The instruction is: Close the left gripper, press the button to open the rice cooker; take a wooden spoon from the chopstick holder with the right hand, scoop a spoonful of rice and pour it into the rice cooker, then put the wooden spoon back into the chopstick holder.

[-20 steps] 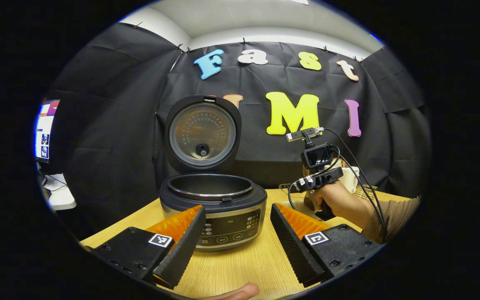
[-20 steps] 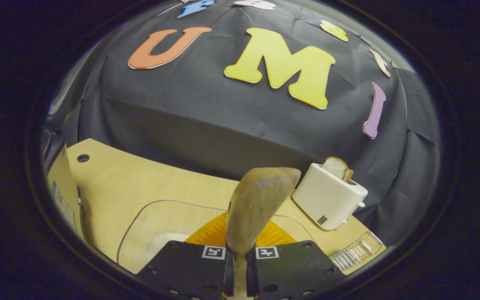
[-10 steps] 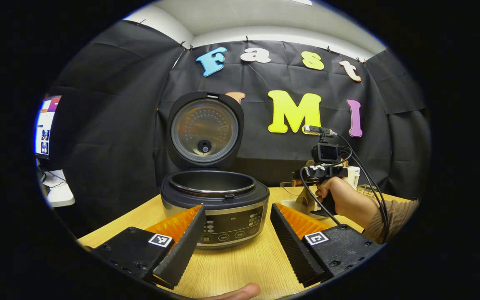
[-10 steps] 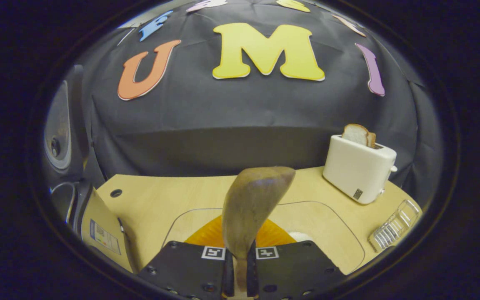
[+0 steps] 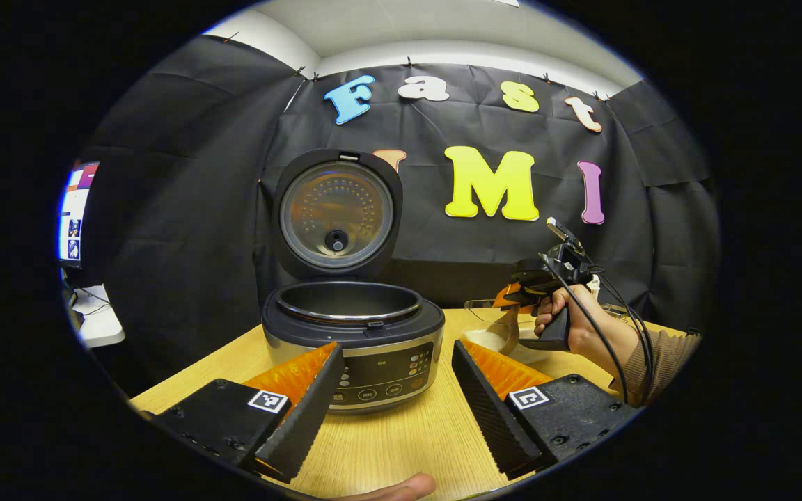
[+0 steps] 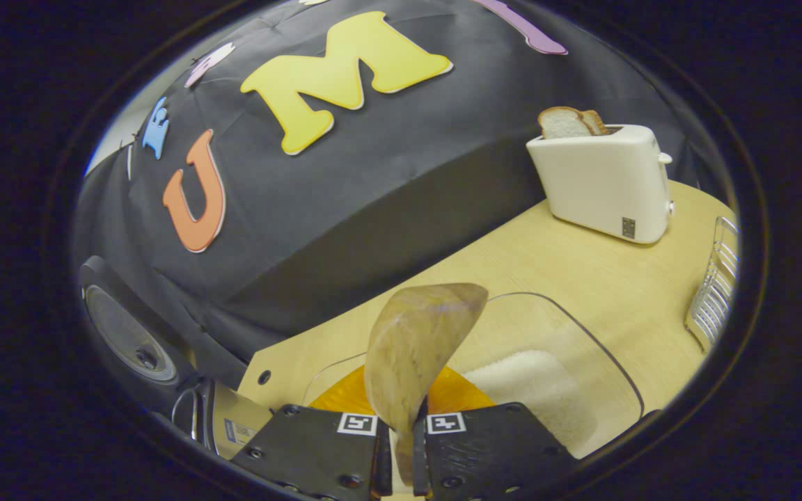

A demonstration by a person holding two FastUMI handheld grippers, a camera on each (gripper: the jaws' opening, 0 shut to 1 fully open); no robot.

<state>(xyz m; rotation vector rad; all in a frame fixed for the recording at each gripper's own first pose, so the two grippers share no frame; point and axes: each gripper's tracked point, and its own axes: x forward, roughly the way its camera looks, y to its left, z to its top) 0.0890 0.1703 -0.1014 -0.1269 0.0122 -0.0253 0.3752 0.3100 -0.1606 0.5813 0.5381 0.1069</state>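
1. Right gripper clamped on handle of wooden spoon, jaws nearly together; bowl of spoon sticks out forward past the fingers and looks empty, tilted over the glass bowl, likely set up for the scoop
2. Rice heaped in bottom of glass bowl, just right of spoon bowl; spoon not touching it yet as far as can be told
3. From the left gripper view, right gripper pitched down over the bowl rim, hand on the grip, cables trailing back over the sleeve
4. Left gripper wide open, holding nothing, parked low in front of rice cooker, off the spoon's path
5. Cooker lid standing upright, inner pot open from above; button step judged done
6. Room: bare tabletop between bowl and toaster; wire rack near right edge; chopstick holder not identifiable
7. Watch: bowl rim on entry, cooker rim on transfer
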